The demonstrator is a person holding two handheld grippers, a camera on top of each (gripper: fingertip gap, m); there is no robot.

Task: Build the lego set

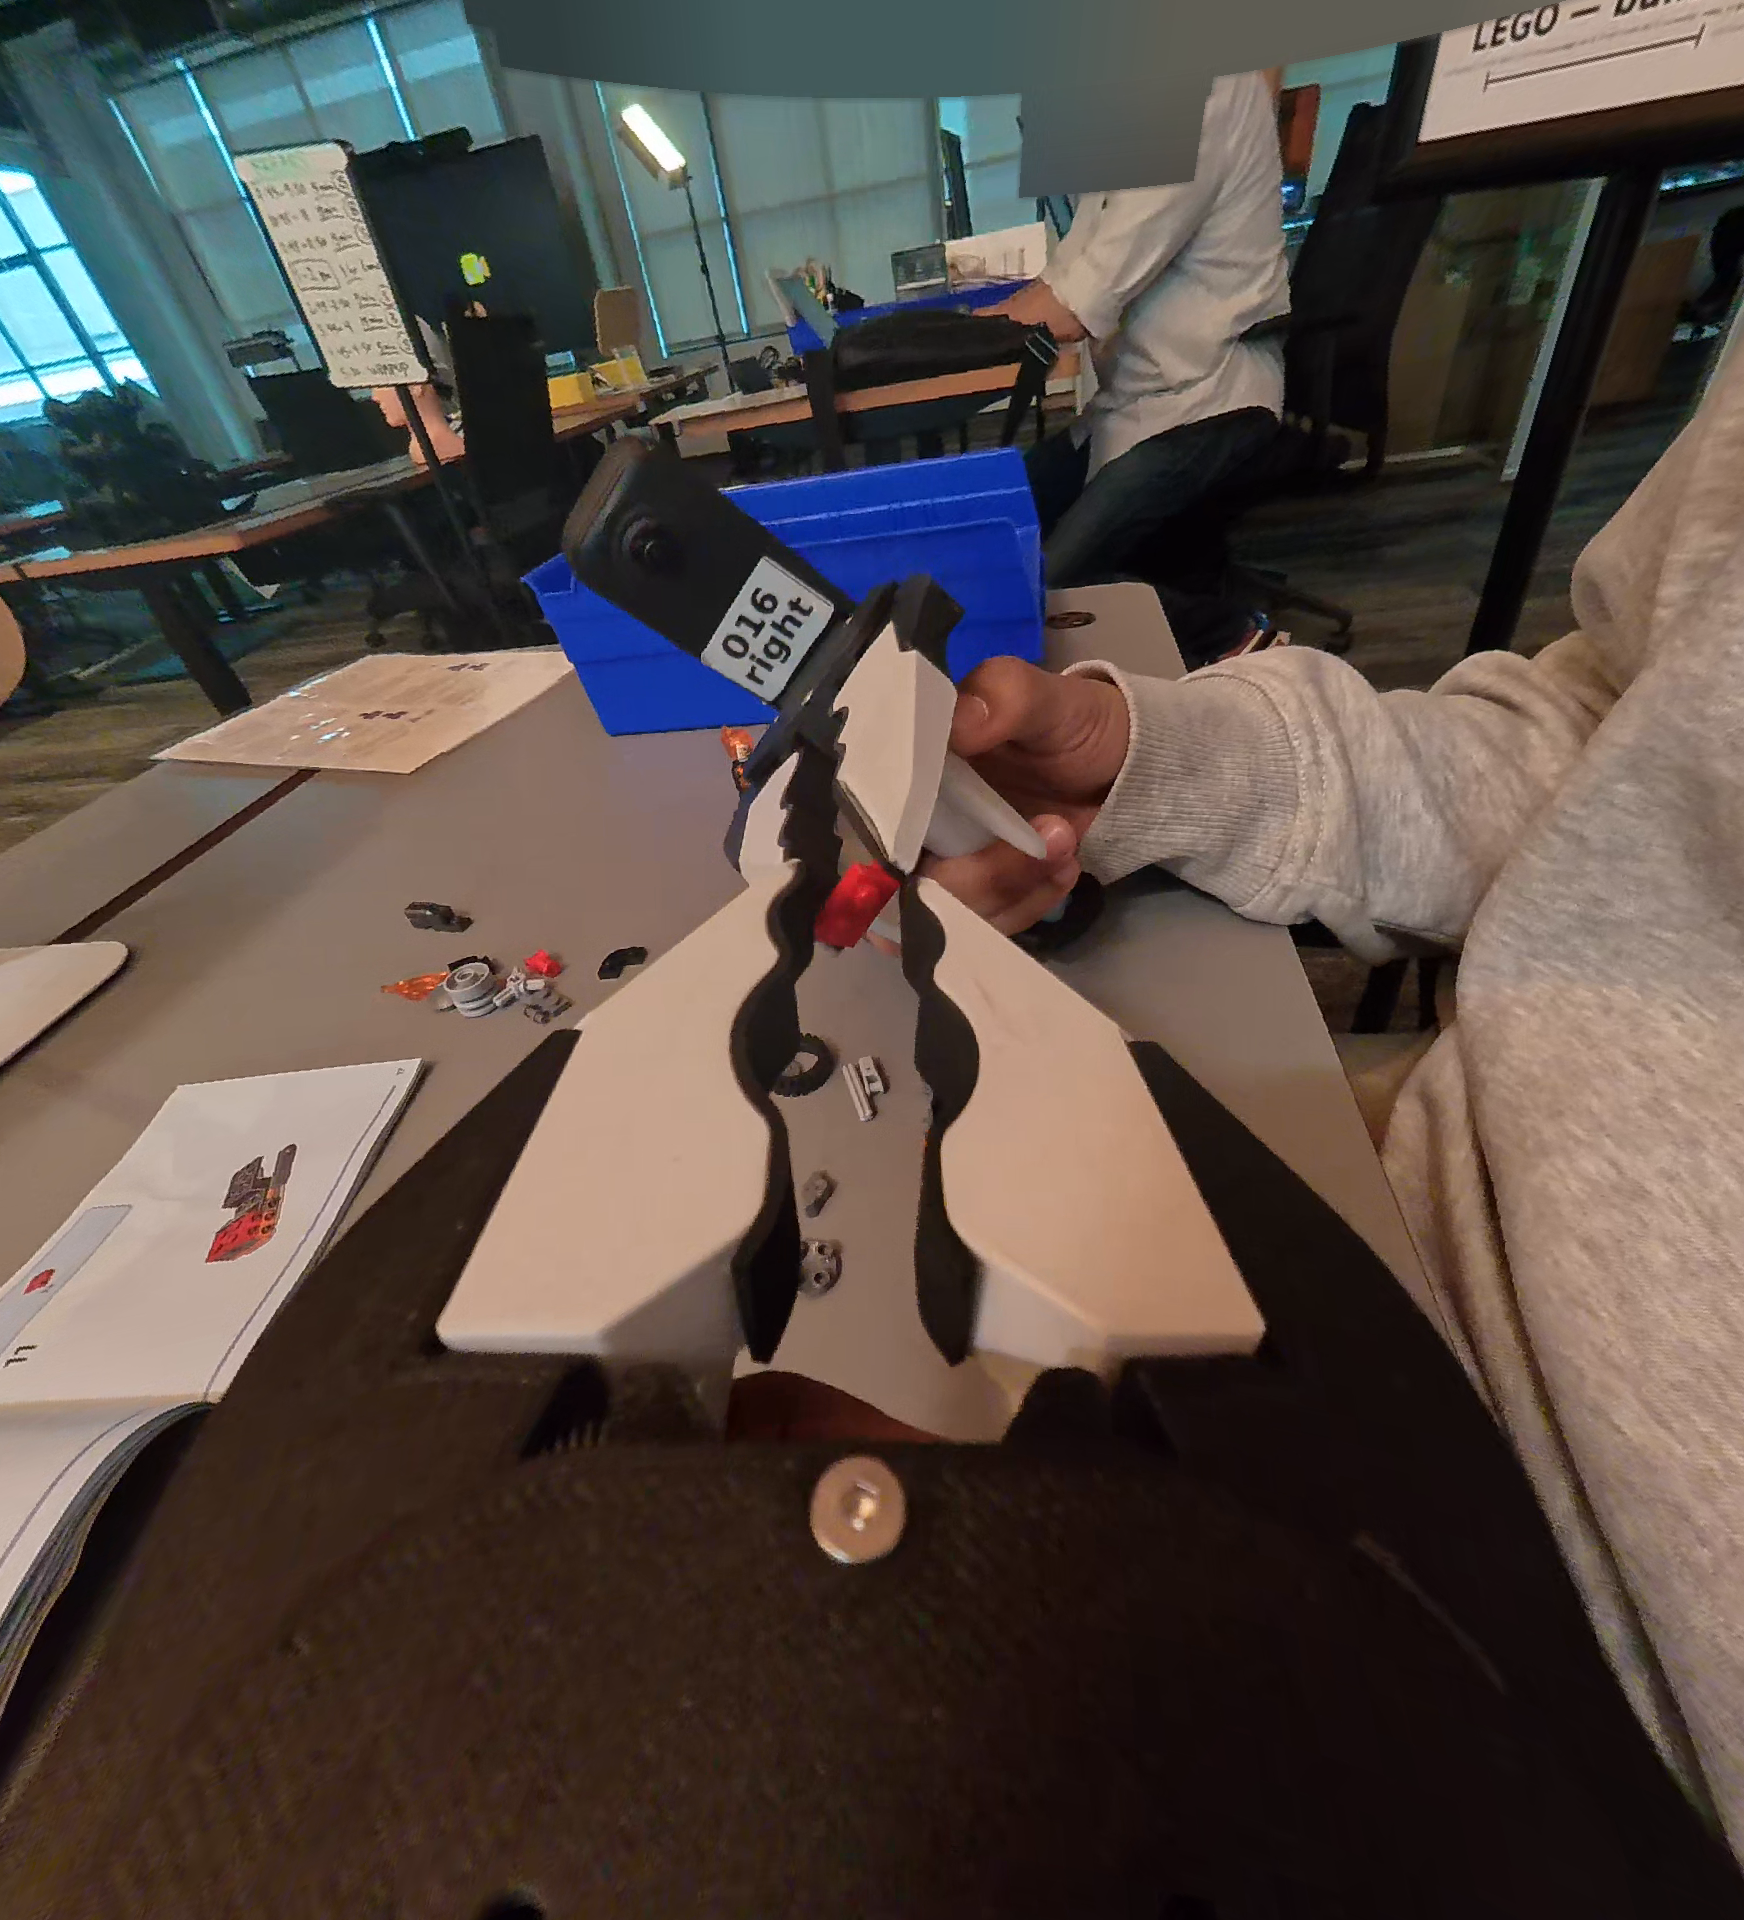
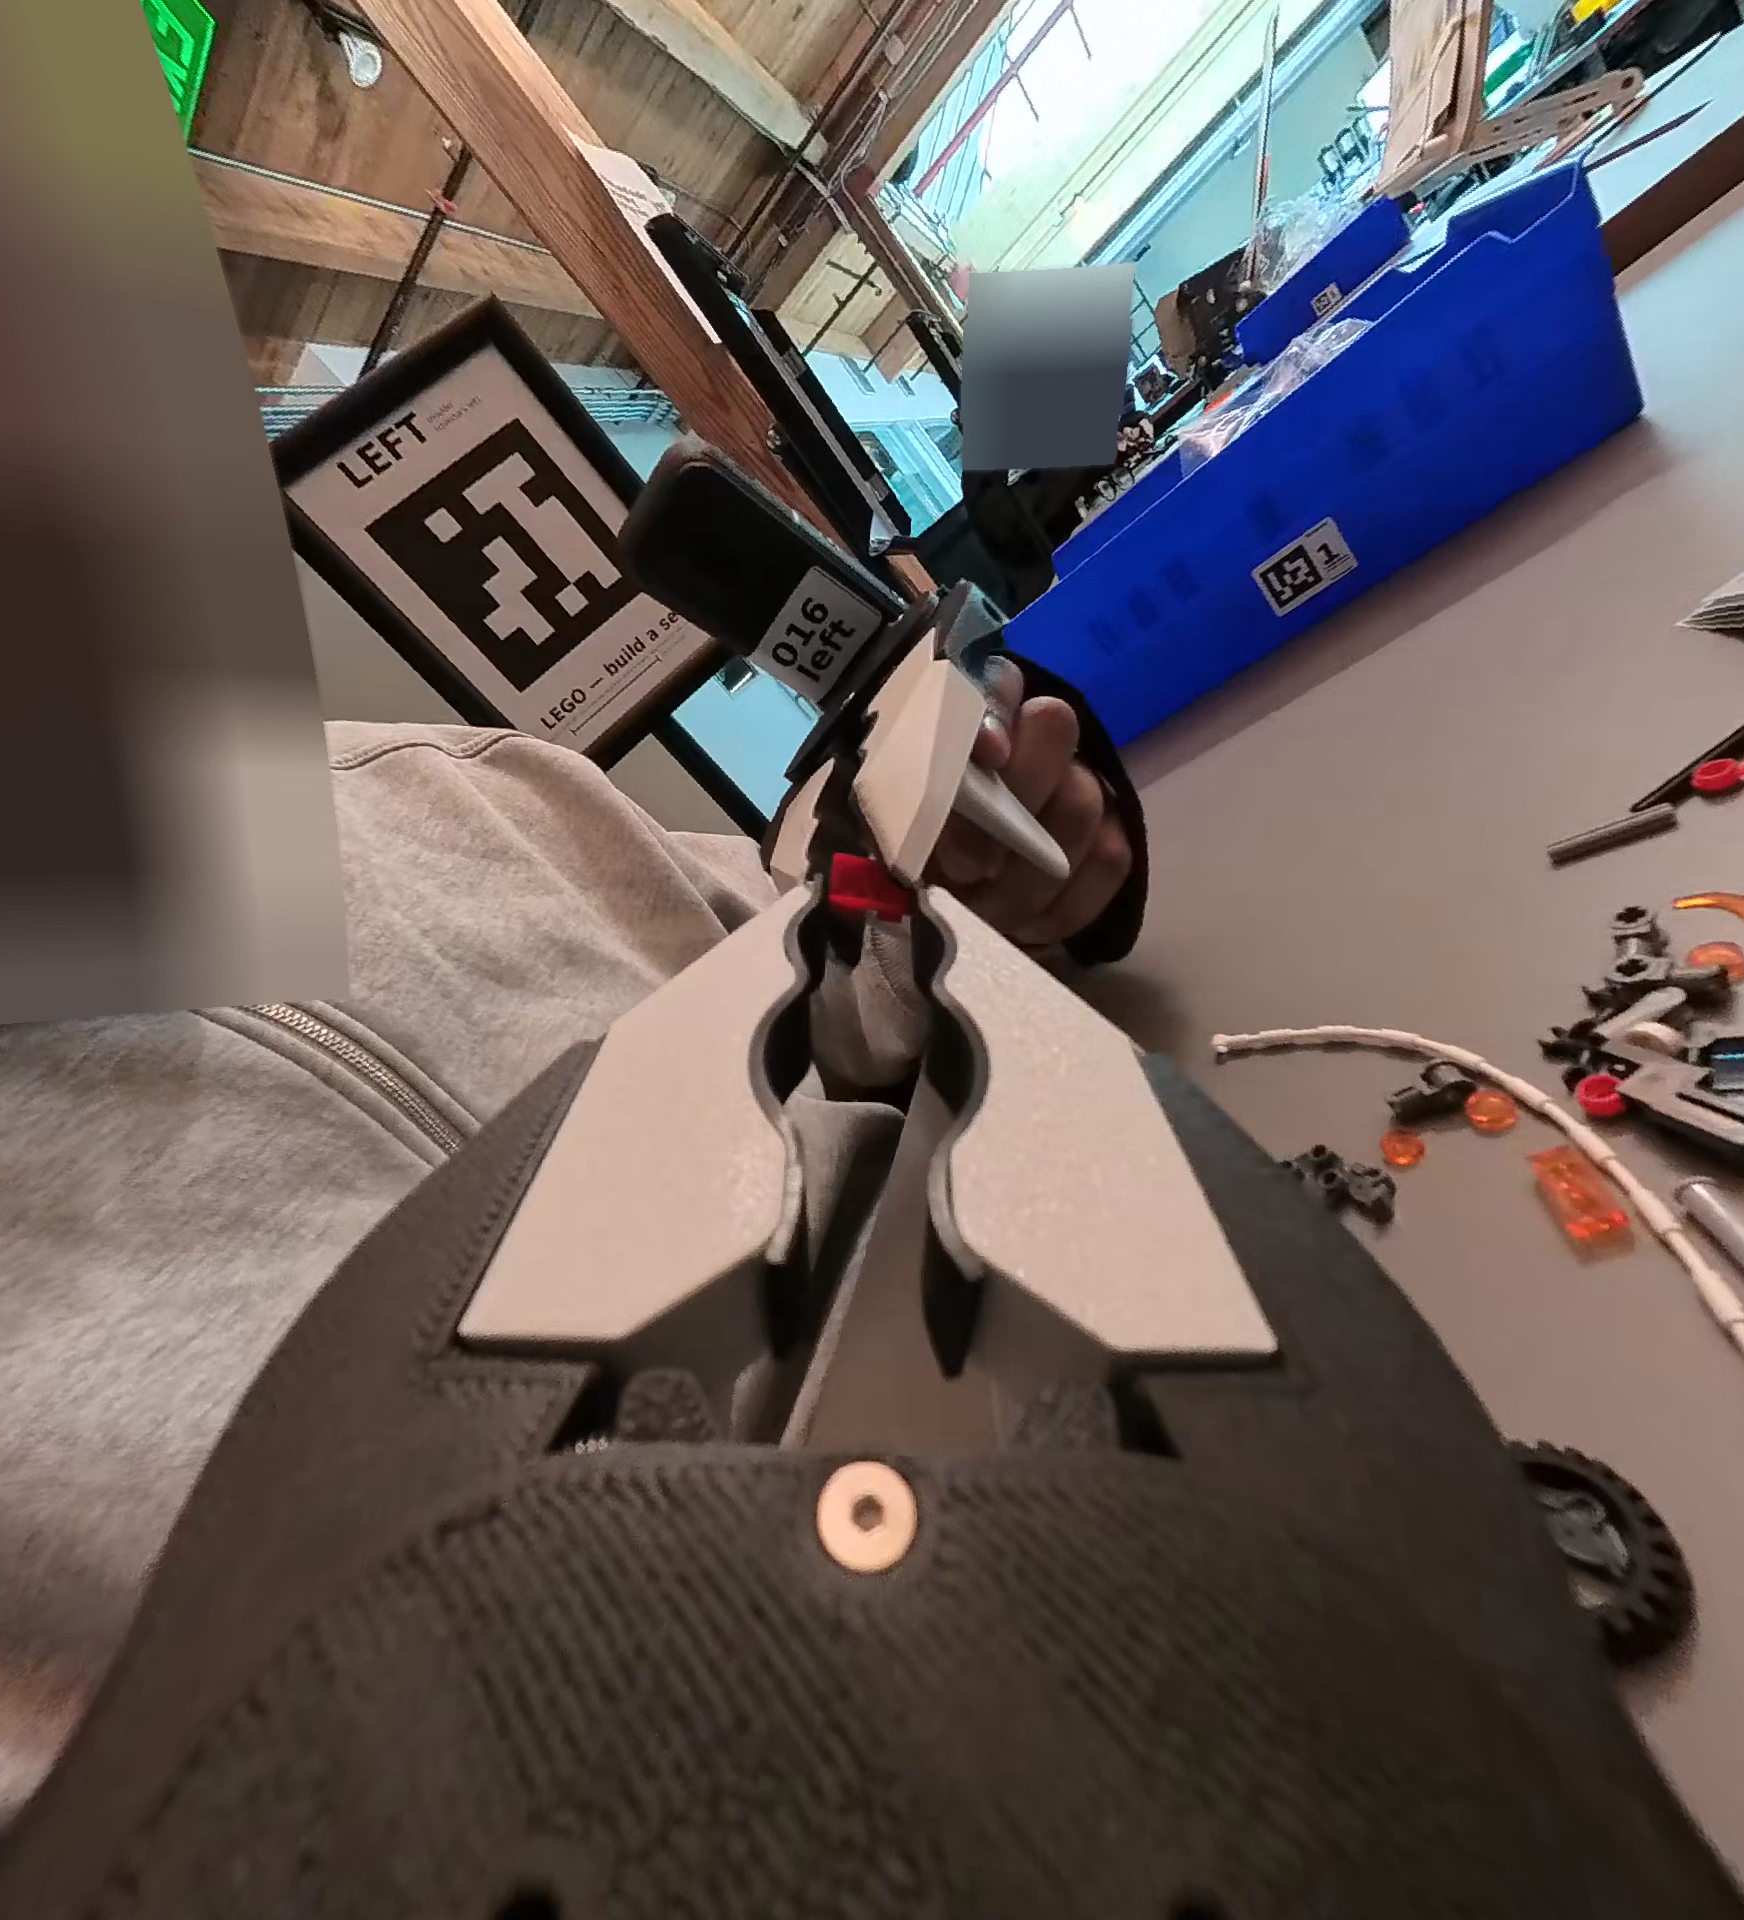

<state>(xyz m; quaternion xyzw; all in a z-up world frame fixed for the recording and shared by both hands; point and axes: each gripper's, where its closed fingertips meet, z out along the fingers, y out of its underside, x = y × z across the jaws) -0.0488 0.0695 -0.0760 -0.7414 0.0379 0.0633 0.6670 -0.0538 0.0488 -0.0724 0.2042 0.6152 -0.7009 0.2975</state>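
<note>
Left gripper (image 1: 852, 925) fingertips pinch one red brick (image 1: 855, 902); facing it tip to tip, right gripper (image 2: 863, 899) nips the same piece, held above the table (image 1: 535, 831).

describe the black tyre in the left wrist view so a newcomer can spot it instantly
Start at the grey table in front of the blue bin. Look into the gap between the left gripper fingers, near its left side: the black tyre lies there. Unlike the small grey pieces beside it, it is a ridged black ring.
</note>
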